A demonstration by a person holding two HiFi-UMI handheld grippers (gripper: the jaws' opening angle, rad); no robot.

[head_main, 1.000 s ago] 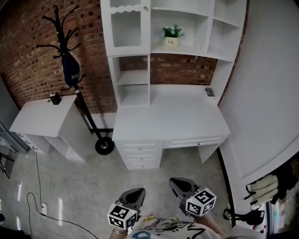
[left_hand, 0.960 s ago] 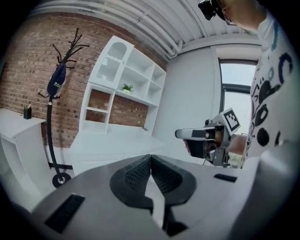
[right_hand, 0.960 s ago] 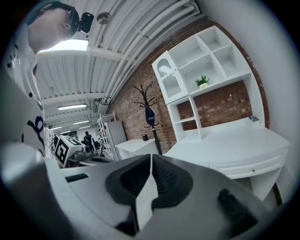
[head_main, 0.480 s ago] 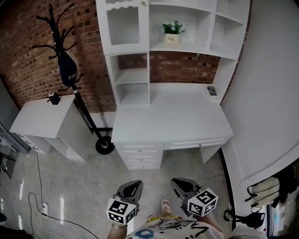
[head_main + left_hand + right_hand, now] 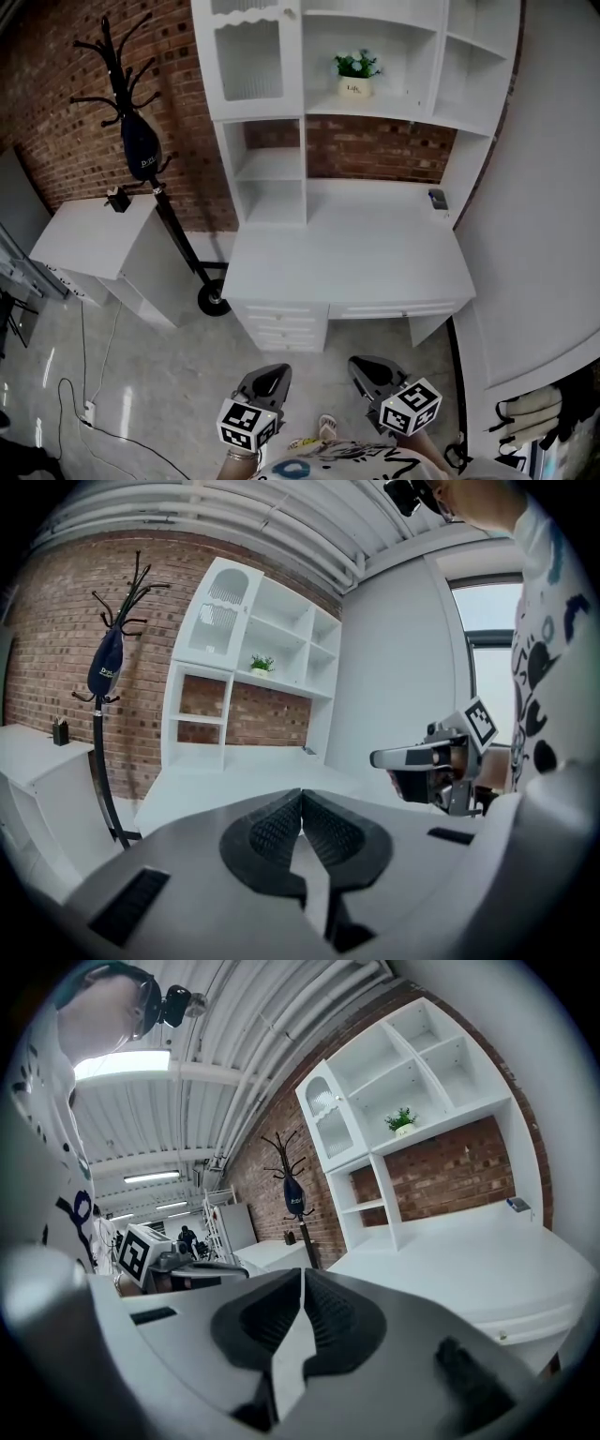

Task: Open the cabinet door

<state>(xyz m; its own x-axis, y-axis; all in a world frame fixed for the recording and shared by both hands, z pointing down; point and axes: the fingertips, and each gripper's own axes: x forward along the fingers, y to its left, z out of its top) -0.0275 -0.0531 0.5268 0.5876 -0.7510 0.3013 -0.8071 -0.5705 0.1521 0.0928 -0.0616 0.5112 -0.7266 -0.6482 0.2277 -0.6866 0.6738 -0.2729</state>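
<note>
The cabinet door (image 5: 248,58) is a white framed door with a ribbed glass pane, shut, at the top left of the desk hutch. Its small knob (image 5: 291,13) sits at its upper right corner. The door also shows far off in the left gripper view (image 5: 218,621) and the right gripper view (image 5: 330,1110). My left gripper (image 5: 272,373) and right gripper (image 5: 362,364) hang side by side over the floor in front of the desk, well short of the door. Both are shut with nothing between the pads (image 5: 301,794) (image 5: 303,1272).
A white desk (image 5: 347,258) with drawers (image 5: 281,319) stands between me and the hutch. A potted plant (image 5: 354,70) sits on a shelf and a small dark object (image 5: 438,198) on the desk's right. At the left are a black coat rack (image 5: 141,141), a low white cabinet (image 5: 94,234) and floor cables (image 5: 84,403).
Both grippers have travelled forward together with the person toward the desk, which now looks a little nearer. Their jaws have stayed shut.
</note>
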